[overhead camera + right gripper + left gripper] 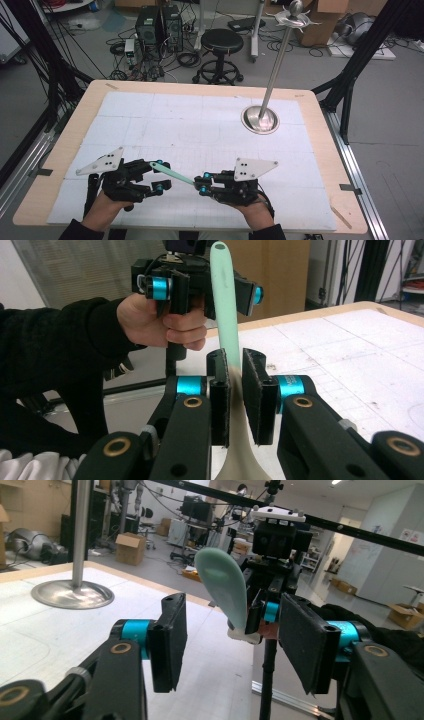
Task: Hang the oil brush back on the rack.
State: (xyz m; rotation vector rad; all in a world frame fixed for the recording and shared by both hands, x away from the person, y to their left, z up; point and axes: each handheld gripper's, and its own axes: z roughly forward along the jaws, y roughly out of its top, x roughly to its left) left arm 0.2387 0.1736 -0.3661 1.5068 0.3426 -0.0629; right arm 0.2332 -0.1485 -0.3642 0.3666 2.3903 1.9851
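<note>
Spatula (176, 174) clamped in right gripper (204, 183), left gripper (159, 176) open around its tip.

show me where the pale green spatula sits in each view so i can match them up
High view: the pale green plastic spatula runs slantwise low in the middle, bridging both hand-held grippers.
Left gripper view: its rounded blade end stands just above centre, between the two black jaws.
Right gripper view: its handle rises up the middle, clamped between the jaws.
Shared landmark: the white gridded table mat.
</note>
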